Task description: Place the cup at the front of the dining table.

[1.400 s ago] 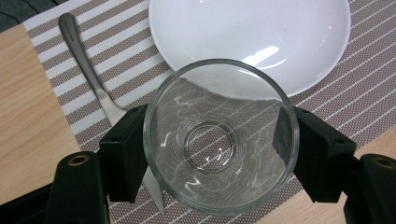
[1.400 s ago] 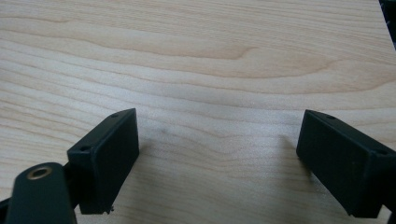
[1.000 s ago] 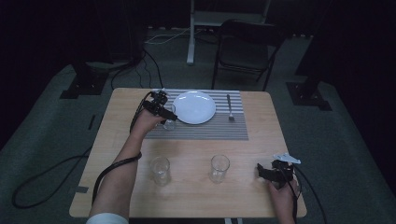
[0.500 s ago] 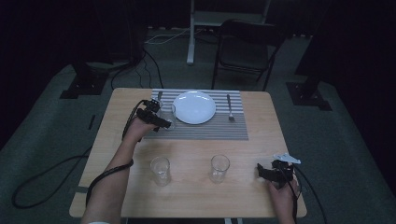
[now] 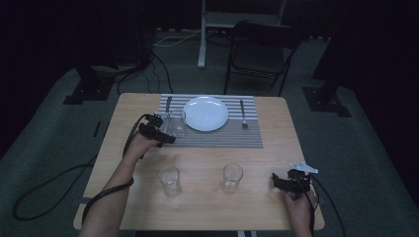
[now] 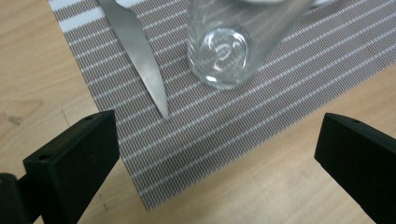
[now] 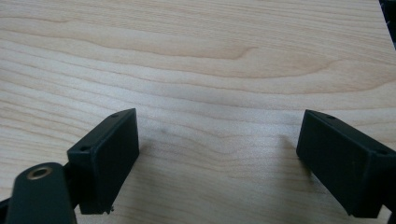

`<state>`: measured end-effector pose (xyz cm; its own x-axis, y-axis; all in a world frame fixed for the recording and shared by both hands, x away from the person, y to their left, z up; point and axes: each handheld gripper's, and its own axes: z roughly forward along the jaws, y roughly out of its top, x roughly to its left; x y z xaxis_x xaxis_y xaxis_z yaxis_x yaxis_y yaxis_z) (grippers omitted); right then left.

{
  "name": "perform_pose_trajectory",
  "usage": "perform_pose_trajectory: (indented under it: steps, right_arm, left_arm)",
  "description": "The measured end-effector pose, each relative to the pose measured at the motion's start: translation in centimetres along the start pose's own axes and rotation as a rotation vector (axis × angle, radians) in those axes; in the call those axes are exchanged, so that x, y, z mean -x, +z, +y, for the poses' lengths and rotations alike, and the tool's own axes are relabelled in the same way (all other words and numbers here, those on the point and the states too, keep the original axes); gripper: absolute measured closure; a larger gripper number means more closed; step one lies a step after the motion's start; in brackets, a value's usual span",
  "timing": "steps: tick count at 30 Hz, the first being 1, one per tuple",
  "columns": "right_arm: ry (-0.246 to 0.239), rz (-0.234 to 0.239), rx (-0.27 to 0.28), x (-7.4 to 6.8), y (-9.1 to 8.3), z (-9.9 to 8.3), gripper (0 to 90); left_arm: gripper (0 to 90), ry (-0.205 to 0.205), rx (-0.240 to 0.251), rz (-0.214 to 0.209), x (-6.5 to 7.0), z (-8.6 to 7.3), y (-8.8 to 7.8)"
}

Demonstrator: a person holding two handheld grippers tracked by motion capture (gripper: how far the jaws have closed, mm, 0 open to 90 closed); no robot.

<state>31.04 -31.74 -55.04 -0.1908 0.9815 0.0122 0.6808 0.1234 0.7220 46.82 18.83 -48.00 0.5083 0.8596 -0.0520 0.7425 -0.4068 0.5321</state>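
We have the left gripper (image 5: pixel 170 139) hanging just off the near-left corner of the striped placemat (image 5: pixel 237 138), its jaws spread wide with nothing between them, and we judge the step in hand to be the setting of glasses around the place setting. One glass (image 5: pixel 177 123) stands upright on the mat at about eight o'clock from the white plate (image 5: pixel 205 113), free of the jaws; in the left gripper view this glass (image 6: pixel 224 44) sits ahead of us at roughly twelve o'clock, with the tip of the knife (image 6: pixel 140 60) close beside it at ten o'clock. If we are backing off, we should keep the jaws wide and draw straight towards six o'clock, level, so that neither jaw clips the glass wall or nudges the knife blade. Two more glasses wait on the bare wood nearer the person: one (image 5: pixel 169 180) at about six o'clock from the left gripper, the other (image 5: pixel 232 177) well apart to its right. For the next pick, we would come down over the nearer glass with the jaws wide, centre it between them, and close low on its wall, gently, since clear glass slips and tips easily. The right gripper (image 5: pixel 275 181) rests on the table (image 5: pixel 276 113) at the near-right edge, likewise gaping and empty over plain wood (image 7: pixel 196 70).
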Motion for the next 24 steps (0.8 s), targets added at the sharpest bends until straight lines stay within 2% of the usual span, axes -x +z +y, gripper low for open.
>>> perform_pose_trajectory:
  steps: [3, 7, 14, 17, 21, 24]
  right_arm:
    - [0.001, 0.0, 0.0, 0.0, 0.0, 0.0, 12.7]
    - [0.0, 0.0, 0.0, 0.0, 0.0, 0.0, 12.7]
    - [0.0, 0.0, 0.0, 0.0, 0.0, 0.0, 12.7]
    - [0.0, 0.0, 0.0, 0.0, 0.0, 0.0, 12.7]
    - [0.001, 0.0, 0.0, 0.0, 0.0, 0.0, 12.7]
    - [0.001, 0.0, 0.0, 0.0, 0.0, 0.0, 12.7]
  left_arm:
    - [0.4, 0.002, -0.001, 0.001, -0.2, -0.7, -0.3]
    - [0.4, -0.023, 0.009, 0.007, -0.7, -1.5, -0.7]
    - [0.4, -0.03, 0.035, -0.001, -0.6, -3.2, -1.5]
    - [0.4, -0.053, 0.058, -0.001, -0.5, -4.1, -1.8]
    - [0.4, -0.061, 0.065, 0.012, -0.7, -4.9, -2.1]
    - [0.4, -0.089, 0.084, 0.02, -1.2, -5.7, -2.5]
